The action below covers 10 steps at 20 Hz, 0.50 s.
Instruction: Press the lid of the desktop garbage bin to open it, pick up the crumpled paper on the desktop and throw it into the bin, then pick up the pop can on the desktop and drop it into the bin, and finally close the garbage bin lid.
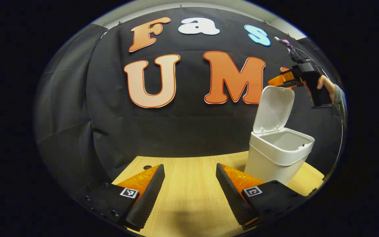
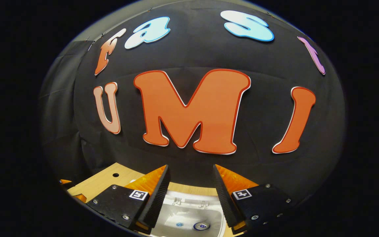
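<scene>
The white desktop bin (image 1: 276, 158) stands on the right of the wooden table (image 1: 189, 184) with its lid (image 1: 274, 108) raised upright. My left gripper (image 1: 189, 166) hovers open over the table, left of the bin, with nothing between its fingers. A hand (image 1: 325, 84) holds the right gripper (image 1: 275, 81) just above the lid's top edge. In the right gripper view, my right gripper (image 2: 190, 168) is open and empty above the open bin (image 2: 189, 210). Down inside lies the round metal top of the pop can (image 2: 203, 225), beside a pale lump with a blue spot (image 2: 179, 224).
The black cloth wall stands close behind the table and the bin. A small round hole (image 1: 147, 167) sits near the table's far left corner, also seen as a hole (image 2: 115, 174) in the right gripper view. Bare wood (image 2: 100, 186) lies left of the bin.
</scene>
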{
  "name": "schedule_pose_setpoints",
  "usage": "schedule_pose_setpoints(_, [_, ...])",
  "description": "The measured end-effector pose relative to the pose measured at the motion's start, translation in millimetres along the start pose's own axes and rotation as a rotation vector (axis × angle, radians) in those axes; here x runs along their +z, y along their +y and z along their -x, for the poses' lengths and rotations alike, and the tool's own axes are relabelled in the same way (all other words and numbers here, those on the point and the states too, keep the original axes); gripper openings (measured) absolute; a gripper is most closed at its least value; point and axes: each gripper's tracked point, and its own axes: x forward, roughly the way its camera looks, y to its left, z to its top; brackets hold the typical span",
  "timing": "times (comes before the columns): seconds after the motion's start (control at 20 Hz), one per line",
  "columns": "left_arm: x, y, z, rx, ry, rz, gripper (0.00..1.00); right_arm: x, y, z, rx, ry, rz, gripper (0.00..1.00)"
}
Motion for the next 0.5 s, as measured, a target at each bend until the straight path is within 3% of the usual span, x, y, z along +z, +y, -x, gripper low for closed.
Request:
schedule_pose_setpoints(0.25, [-0.1, -5.2, 3.6, -0.024, 0.004, -0.007, 0.97, -36.8, 9.6, 18.6, -0.018, 0.054, 0.127, 0.80])
schedule_pose_setpoints(0.5, [-0.1, -13.5, 5.3, -0.054, 0.009, -0.013, 1.00, -73.1, 20.4, 35.8, -0.007, 0.116, 0.116, 0.80])
